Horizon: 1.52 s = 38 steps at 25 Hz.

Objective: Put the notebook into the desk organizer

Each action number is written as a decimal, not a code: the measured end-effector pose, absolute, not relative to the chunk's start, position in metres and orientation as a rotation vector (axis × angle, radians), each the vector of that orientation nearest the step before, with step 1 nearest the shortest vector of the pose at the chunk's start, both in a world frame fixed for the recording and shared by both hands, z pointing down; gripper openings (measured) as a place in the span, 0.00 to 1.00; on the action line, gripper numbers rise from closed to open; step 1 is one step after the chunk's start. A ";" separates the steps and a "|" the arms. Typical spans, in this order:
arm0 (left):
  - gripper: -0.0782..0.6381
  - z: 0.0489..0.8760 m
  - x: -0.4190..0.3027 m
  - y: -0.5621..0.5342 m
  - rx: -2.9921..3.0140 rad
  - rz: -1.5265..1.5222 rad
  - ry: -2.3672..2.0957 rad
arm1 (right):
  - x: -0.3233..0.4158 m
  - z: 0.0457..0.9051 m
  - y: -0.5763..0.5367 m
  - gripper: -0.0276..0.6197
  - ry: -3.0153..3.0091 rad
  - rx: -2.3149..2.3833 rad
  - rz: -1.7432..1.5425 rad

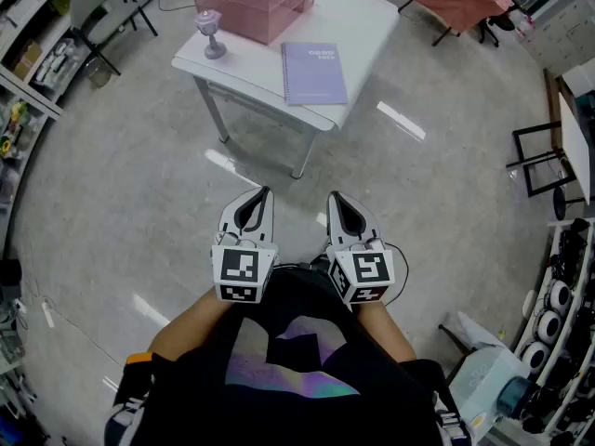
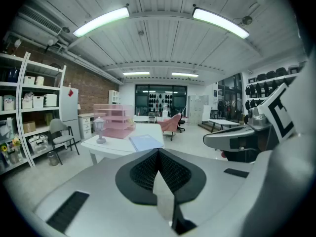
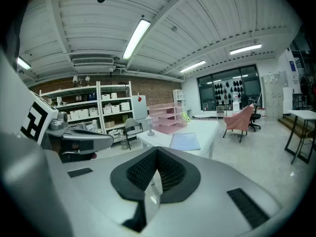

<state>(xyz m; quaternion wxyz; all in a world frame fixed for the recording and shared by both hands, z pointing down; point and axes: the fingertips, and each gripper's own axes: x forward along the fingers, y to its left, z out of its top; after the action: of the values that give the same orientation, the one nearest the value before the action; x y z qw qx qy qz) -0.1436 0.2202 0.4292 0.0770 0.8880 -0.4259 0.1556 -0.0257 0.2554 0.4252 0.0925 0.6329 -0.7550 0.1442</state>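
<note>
Notebook [image 1: 314,72] lies flat on the counter [image 1: 372,21] beside the pink desk organizer [image 1: 246,3]: likely light, thin, bendy, best pinched at its near edge. Left tongs [image 1: 261,193] and right tongs [image 1: 336,197] are closed, empty, well away.

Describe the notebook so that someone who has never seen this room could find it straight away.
Look for the white table standing in the open middle of the room. On it, next to the pink desk organizer and a small lantern ornament, the notebook lies closed near the front edge. It is the only flat thing there, pale lilac with a spiral binding down one side.
</note>
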 end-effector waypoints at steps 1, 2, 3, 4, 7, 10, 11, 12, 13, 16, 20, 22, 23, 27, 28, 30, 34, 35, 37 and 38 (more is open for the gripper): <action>0.12 0.429 -0.144 0.221 2.662 0.465 -1.273 | -0.026 0.425 0.256 0.07 -2.239 1.881 0.430; 0.12 0.428 -0.145 0.222 2.663 0.464 -1.270 | -0.027 0.425 0.257 0.07 -2.237 1.883 0.432; 0.12 0.428 -0.145 0.222 2.665 0.463 -1.268 | -0.027 0.425 0.258 0.07 -2.234 1.886 0.433; 0.12 0.427 -0.146 0.223 2.666 0.461 -1.266 | -0.027 0.425 0.259 0.07 -2.232 1.888 0.433; 0.12 0.427 -0.147 0.223 2.670 0.453 -1.260 | -0.029 0.424 0.260 0.07 -2.228 1.892 0.425; 0.12 0.426 -0.149 0.224 2.672 0.447 -1.254 | -0.030 0.422 0.260 0.07 -2.221 1.899 0.415; 0.12 0.426 -0.150 0.225 2.672 0.445 -1.251 | -0.029 0.421 0.260 0.07 -2.215 1.905 0.414; 0.12 0.425 -0.150 0.224 2.672 0.443 -1.246 | -0.028 0.420 0.260 0.07 -2.209 1.912 0.416; 0.12 0.423 -0.151 0.224 2.671 0.437 -1.240 | -0.027 0.420 0.259 0.07 -2.206 1.919 0.423; 0.12 0.415 -0.152 0.219 2.673 0.394 -1.218 | -0.024 0.419 0.256 0.07 -2.212 1.936 0.455; 0.26 0.405 -0.155 0.211 2.669 0.367 -1.179 | -0.021 0.411 0.253 0.07 -2.216 1.967 0.437; 0.35 0.404 -0.160 0.206 2.652 0.354 -1.187 | -0.021 0.408 0.251 0.29 -2.244 1.960 0.446; 0.37 0.403 -0.163 0.204 2.642 0.348 -1.200 | -0.020 0.408 0.250 0.37 -2.250 1.961 0.453; 0.43 0.403 -0.173 0.193 2.608 0.339 -1.239 | -0.010 0.404 0.243 0.42 -2.227 1.999 0.440; 0.44 0.403 -0.174 0.190 2.602 0.339 -1.240 | -0.008 0.403 0.242 0.42 -2.223 2.004 0.439; 0.45 0.403 -0.172 0.186 2.590 0.336 -1.232 | -0.004 0.404 0.238 0.43 -2.215 2.009 0.445; 0.46 0.408 -0.166 0.177 2.555 0.333 -1.185 | 0.003 0.407 0.227 0.44 -2.215 2.009 0.464; 0.46 0.410 -0.162 0.173 2.549 0.335 -1.170 | 0.006 0.408 0.222 0.44 -2.216 2.010 0.464; 0.47 0.415 -0.154 0.164 2.549 0.354 -1.143 | 0.015 0.410 0.211 0.45 -2.218 2.010 0.465; 0.47 0.418 -0.149 0.159 2.552 0.368 -1.136 | 0.020 0.411 0.205 0.45 -2.219 2.007 0.465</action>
<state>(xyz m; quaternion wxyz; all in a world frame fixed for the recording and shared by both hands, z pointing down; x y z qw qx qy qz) -0.1492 0.1590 0.4184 0.1613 0.8939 -0.3980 0.1290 0.0196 0.2047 0.4113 0.0568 0.6617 -0.7317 0.1534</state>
